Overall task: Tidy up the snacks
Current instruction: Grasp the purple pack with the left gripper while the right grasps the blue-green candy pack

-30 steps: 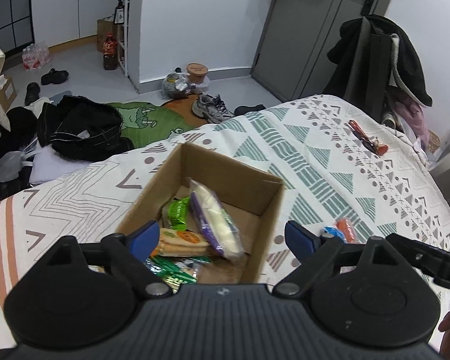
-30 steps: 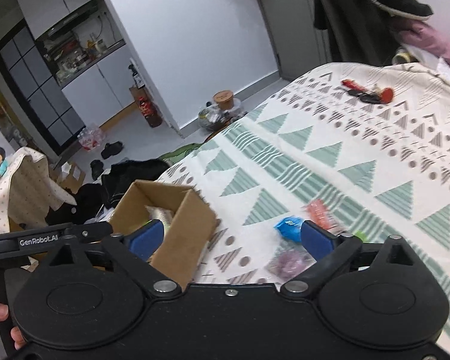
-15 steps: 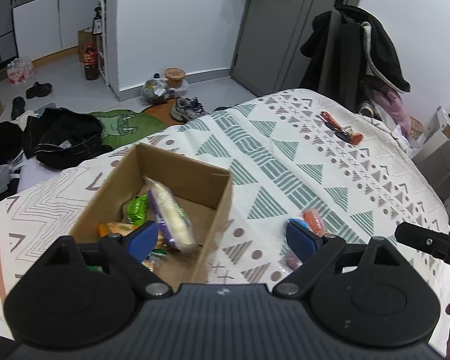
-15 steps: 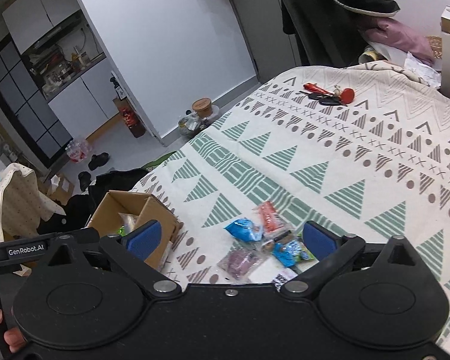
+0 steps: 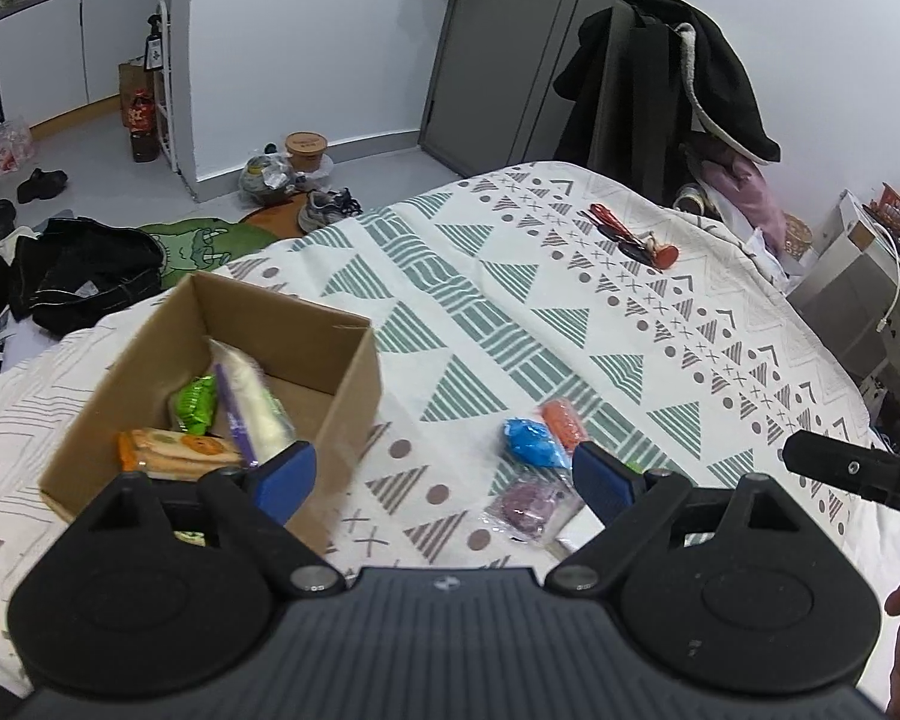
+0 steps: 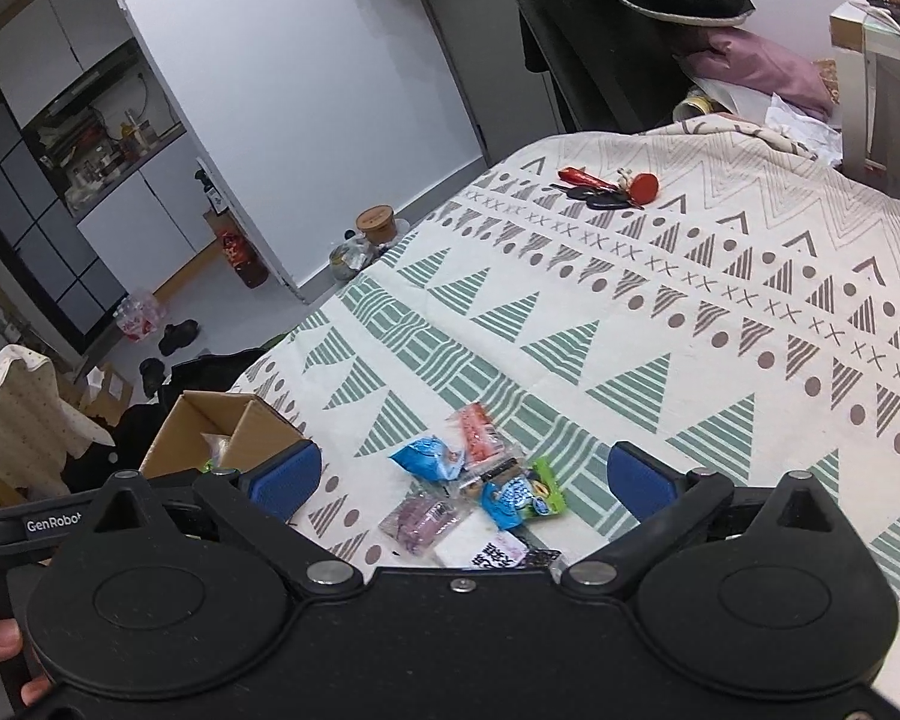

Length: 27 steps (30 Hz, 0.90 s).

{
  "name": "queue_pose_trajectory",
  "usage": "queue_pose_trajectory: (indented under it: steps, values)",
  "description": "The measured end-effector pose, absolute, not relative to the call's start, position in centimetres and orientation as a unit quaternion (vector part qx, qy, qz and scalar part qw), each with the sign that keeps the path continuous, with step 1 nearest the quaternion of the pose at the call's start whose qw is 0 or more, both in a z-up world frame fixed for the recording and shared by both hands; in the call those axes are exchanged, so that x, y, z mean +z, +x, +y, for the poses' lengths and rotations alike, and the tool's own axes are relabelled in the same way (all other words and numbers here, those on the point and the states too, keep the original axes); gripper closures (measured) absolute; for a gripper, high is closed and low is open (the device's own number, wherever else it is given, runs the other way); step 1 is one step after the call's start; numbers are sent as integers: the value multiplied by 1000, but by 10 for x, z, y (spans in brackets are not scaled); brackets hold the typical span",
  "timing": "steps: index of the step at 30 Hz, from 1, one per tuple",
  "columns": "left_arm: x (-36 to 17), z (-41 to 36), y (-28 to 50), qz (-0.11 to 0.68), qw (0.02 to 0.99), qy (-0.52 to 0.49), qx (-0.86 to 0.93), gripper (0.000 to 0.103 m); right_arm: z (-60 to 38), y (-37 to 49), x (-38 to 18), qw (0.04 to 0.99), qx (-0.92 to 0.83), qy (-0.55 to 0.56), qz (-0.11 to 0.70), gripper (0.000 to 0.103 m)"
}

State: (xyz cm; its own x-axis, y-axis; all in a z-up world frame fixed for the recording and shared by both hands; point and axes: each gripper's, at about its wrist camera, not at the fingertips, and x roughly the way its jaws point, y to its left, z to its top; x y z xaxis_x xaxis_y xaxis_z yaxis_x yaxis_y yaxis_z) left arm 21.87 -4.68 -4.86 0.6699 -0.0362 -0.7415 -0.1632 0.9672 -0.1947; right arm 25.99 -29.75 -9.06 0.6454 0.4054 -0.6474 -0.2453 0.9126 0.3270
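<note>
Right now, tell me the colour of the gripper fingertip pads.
Blue, on both grippers' pads; clearest in the right wrist view.

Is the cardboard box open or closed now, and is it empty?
Open and not empty. The box has no lid or flaps over its top, and several snack packets lie inside it.

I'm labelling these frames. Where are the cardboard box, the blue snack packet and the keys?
cardboard box [image 5: 354, 396]: left wrist view, on its right outer wall.
blue snack packet [image 5: 531, 441]: left wrist view, middle of the wrapper.
keys [image 6: 606, 192]: right wrist view, on the dark bunch.
</note>
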Motion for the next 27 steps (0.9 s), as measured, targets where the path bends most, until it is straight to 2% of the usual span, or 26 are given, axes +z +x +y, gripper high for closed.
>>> queue_pose_trajectory:
  steps: [16, 23, 27]
  values:
    - [-94, -76, 248, 431, 893, -130, 11, 15, -298, 280, -122, 885, 171, 102, 421, 3]
    - [-121, -82, 265, 454, 881, -135, -4, 23, -294, 294, -139, 876, 167, 95, 443, 11]
    - [-135, -86, 275, 466, 874, -137, -11, 28, -292, 300, -146, 871, 166, 95, 452, 12]
